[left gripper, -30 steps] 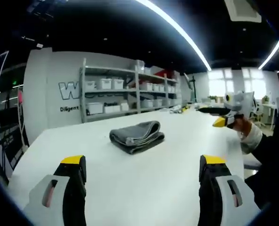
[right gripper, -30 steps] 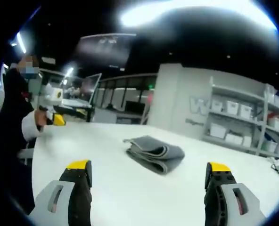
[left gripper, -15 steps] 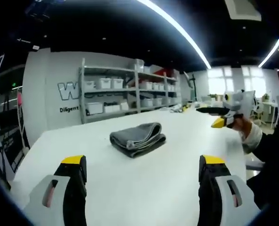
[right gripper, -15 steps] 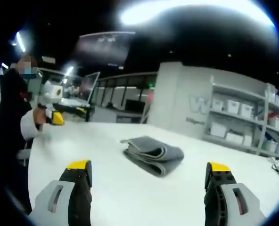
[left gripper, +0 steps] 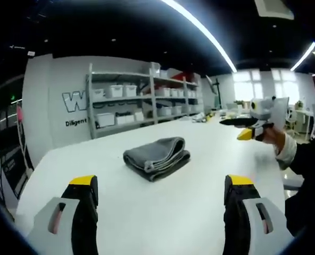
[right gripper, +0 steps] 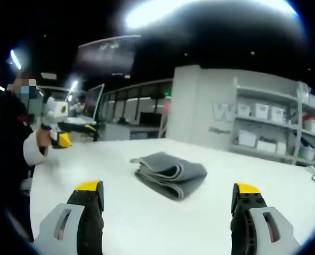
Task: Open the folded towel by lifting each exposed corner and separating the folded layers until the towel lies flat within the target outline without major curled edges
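folded grey towel (left gripper: 156,156) lying mid-desk (left gripper: 200,202), layers stacked, ahead of both grippers; left gripper (left gripper: 160,194) and right gripper (right gripper: 167,199) held apart from it, fingers spread and empty.

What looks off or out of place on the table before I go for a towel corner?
Nothing stands out. The grey towel lies folded in loose layers near the middle of the white table, untouched. The left gripper and right gripper are both open and well short of it. No target outline is visible on the table.
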`<control>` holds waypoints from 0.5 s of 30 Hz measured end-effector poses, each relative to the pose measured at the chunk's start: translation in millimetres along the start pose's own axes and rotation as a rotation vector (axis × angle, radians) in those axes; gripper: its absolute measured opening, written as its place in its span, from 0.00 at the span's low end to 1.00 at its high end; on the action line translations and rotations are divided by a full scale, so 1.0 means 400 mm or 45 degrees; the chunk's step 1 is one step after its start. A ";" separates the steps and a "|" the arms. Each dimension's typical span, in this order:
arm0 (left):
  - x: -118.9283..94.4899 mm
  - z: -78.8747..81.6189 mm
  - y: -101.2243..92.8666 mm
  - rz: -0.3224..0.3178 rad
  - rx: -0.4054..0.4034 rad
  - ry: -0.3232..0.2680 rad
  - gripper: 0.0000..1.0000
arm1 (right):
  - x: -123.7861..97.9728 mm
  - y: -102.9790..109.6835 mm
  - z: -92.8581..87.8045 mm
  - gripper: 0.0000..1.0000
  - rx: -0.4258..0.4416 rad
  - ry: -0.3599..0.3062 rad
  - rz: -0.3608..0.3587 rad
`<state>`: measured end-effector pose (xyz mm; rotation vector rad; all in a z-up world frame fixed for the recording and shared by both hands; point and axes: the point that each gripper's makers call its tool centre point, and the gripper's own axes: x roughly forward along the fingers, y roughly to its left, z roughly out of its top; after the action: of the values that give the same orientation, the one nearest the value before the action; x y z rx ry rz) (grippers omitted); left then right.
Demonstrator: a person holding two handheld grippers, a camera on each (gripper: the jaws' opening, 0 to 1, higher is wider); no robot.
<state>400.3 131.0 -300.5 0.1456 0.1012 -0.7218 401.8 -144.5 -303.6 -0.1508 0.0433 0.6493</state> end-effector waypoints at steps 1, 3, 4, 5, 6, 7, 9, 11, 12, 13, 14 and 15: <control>0.005 0.002 0.003 0.004 0.003 0.000 0.95 | 0.002 -0.002 0.000 1.00 0.002 0.002 0.001; 0.016 0.004 0.017 0.023 -0.008 0.008 0.95 | 0.007 -0.011 0.005 1.00 0.025 -0.008 0.000; 0.020 0.006 0.022 0.027 -0.012 0.002 0.94 | 0.010 -0.016 0.006 1.00 0.030 -0.011 -0.002; 0.024 0.010 0.024 0.029 -0.016 -0.005 0.93 | 0.014 -0.019 0.006 1.00 0.034 -0.009 -0.002; 0.027 0.012 0.025 0.030 -0.020 -0.009 0.92 | 0.018 -0.023 0.007 1.00 0.037 -0.007 -0.003; 0.030 0.014 0.026 0.029 -0.024 -0.013 0.92 | 0.020 -0.025 0.007 1.00 0.039 -0.005 -0.005; 0.042 0.016 0.025 0.026 -0.033 -0.013 0.92 | 0.031 -0.031 0.011 1.00 0.042 -0.007 -0.006; 0.043 0.018 0.032 0.061 -0.048 -0.026 0.93 | 0.038 -0.029 0.011 1.00 0.049 -0.007 0.007; 0.044 0.019 0.032 0.063 -0.045 -0.029 0.93 | 0.041 -0.029 0.009 1.00 0.054 -0.004 0.011; 0.045 0.018 0.033 0.064 -0.046 -0.030 0.93 | 0.043 -0.029 0.008 1.00 0.059 -0.001 0.013; 0.047 0.016 0.035 0.067 -0.054 -0.025 0.93 | 0.046 -0.029 0.006 1.00 0.064 -0.001 0.013; 0.050 0.015 0.039 0.069 -0.060 -0.020 0.93 | 0.048 -0.030 0.005 1.00 0.066 0.000 0.013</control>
<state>425.8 128.7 -295.9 0.0972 0.0985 -0.6657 424.5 -142.0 -301.7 -0.1011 0.0609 0.6580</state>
